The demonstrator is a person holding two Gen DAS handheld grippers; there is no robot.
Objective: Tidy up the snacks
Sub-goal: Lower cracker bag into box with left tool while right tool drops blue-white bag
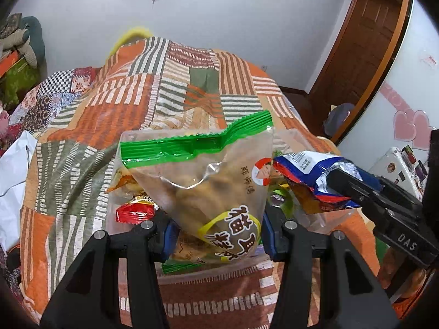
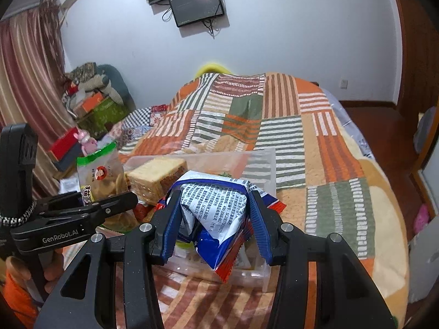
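Observation:
My left gripper (image 1: pixel 216 230) is shut on a clear snack bag with a green top seal (image 1: pixel 208 181), held upright over a clear plastic bin (image 1: pixel 208 274) on the bed. That bag (image 2: pixel 100 175) also shows at the left of the right wrist view, with the left gripper (image 2: pixel 120 201) on it. My right gripper (image 2: pixel 216 219) is shut on a crumpled blue, white and red packet (image 2: pixel 216 213), above the same bin (image 2: pixel 258 164). The packet (image 1: pixel 310 175) and the right gripper's fingers (image 1: pixel 354 186) appear at the right of the left wrist view. A cracker pack (image 2: pixel 159 178) and a red wrapper (image 1: pixel 134 211) lie in the bin.
The bin rests on an orange, green and white patchwork bedspread (image 2: pixel 288 126). A white plastic bag (image 1: pixel 13 181) lies at the bed's left edge. Boxes and clutter (image 2: pixel 93 107) stand by the curtain. A wooden door (image 1: pixel 365 49) is at the right. A person's hand (image 2: pixel 52 268) holds the left gripper.

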